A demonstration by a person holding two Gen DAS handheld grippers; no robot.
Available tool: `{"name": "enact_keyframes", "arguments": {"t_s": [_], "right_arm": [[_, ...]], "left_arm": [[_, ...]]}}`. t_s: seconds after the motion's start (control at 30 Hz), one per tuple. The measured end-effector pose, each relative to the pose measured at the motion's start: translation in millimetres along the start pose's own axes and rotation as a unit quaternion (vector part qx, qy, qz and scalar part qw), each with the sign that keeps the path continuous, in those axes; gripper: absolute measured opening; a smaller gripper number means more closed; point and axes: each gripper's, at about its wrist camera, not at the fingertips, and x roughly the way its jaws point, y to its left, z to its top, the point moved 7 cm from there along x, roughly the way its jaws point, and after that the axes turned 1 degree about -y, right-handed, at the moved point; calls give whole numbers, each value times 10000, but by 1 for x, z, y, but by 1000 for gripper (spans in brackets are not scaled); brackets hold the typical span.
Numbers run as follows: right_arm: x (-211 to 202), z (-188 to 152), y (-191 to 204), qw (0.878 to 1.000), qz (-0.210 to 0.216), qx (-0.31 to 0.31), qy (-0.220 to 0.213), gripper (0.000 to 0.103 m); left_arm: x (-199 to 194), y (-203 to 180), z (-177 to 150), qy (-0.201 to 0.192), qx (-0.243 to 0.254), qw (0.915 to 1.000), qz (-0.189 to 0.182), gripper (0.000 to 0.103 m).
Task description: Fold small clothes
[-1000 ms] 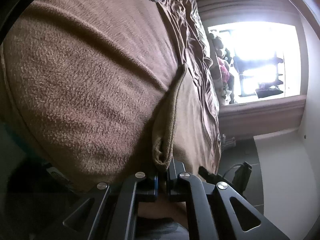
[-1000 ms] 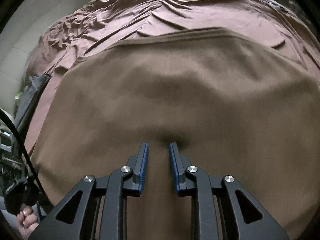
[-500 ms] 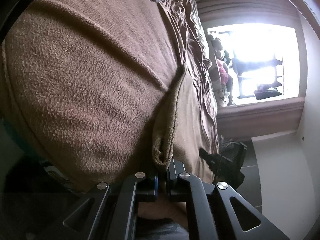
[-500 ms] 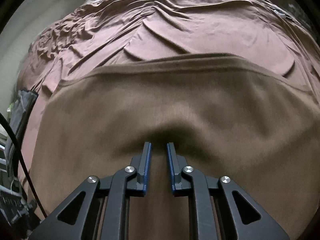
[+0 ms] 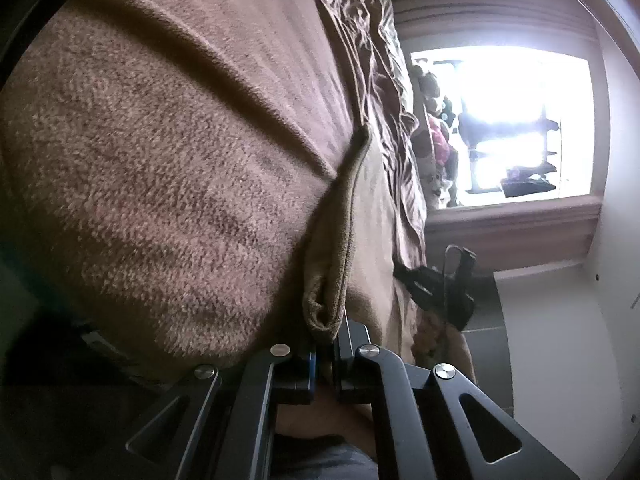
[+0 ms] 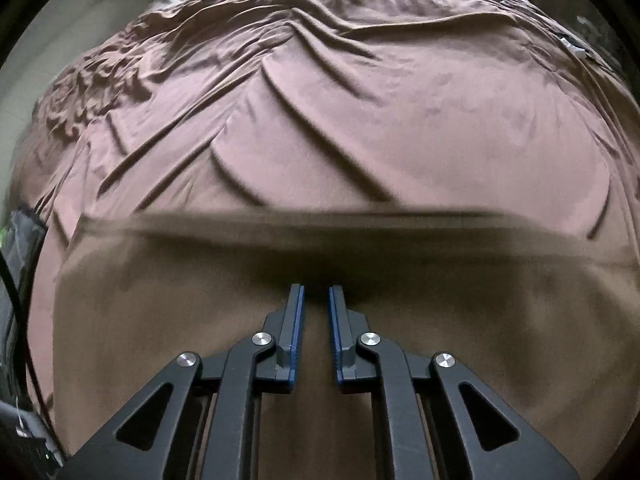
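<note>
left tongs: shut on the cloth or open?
Shut on it. The left tongs pinch a bunched edge of the brown garment, with no gap showing beside the fabric.

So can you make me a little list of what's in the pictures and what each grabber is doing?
garment: brown fleece cloth, lying on the bed
surface: pinkish bedsheet, wrinkled
left hand-held gripper: shut on a folded edge of the cloth
right hand-held gripper: narrow gap, tips at the cloth; grip unclear
background: bright window
</note>
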Motion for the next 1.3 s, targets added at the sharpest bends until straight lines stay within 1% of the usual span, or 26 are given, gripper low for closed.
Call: {"name": "enact_keyframes", "arguments": {"t_s": [0.07, 0.1, 0.17, 0.23, 0.3, 0.37, 0.6, 0.7, 0.87, 1.0, 1.2, 1.3], "right_arm": [[1, 8, -2, 9999, 56, 115, 2, 7], [-2, 8, -3, 9998, 100, 192, 24, 7], [-11, 4, -2, 9993, 246, 258, 73, 8], [-25, -7, 2, 9990, 422, 157, 69, 8], [-38, -20, 2, 9990, 440, 20, 68, 8], [-49, -40, 3, 9986, 510, -48, 131, 8], [-77, -95, 2, 9962, 786, -147, 335, 8], [-89, -114, 4, 9955, 875, -170, 331, 8], [-106, -153, 5, 9927, 1158, -128, 326, 8], [-114, -173, -4, 9889, 1447, 134, 321, 8], [-114, -199, -18, 9847, 1652, 423, 364, 8], [-114, -209, -21, 9807, 1841, 509, 415, 7]], "left_arm": [[-1, -2, 2, 41, -65, 9999, -140, 5], [-3, -5, 3, 64, -100, 9995, -277, 5], [-6, -12, 4, 90, -72, 9988, -468, 5], [-6, -18, 5, 126, -52, 9981, -598, 5], [-6, -24, 5, 157, -35, 9974, -702, 5], [-6, -33, 6, 194, -13, 9965, -810, 5], [-6, -65, 6, 281, 221, 9943, -1006, 5], [-3, -79, 7, 335, 268, 9929, -1112, 5], [3, -106, 7, 427, 421, 9900, -1275, 5], [10, -128, 11, 497, 557, 9881, -1344, 5], [25, -160, 9, 637, 830, 9847, -1392, 5], [36, -174, 4, 740, 959, 9833, -1361, 5]]}}
